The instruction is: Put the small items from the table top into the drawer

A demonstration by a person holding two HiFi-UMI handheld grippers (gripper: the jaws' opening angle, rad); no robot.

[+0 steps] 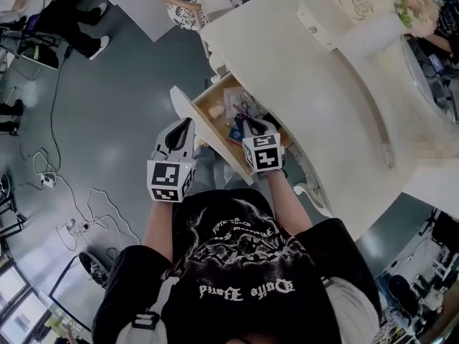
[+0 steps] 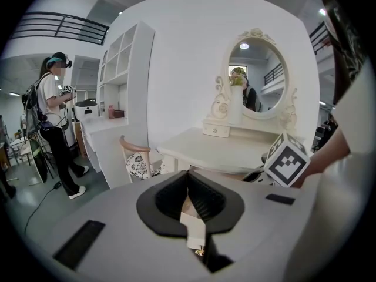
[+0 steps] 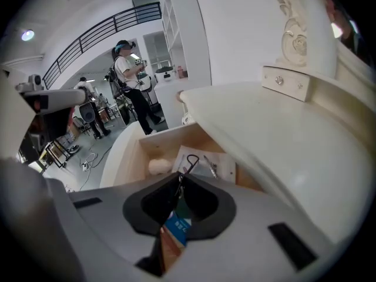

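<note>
The thin black wire loop is pinched in my right tongs, over the open drawer, above a pale round lump and a clear packet. My left tongs are pressed together, empty, beside the drawer front. The white surface overhangs the drawer.
</note>
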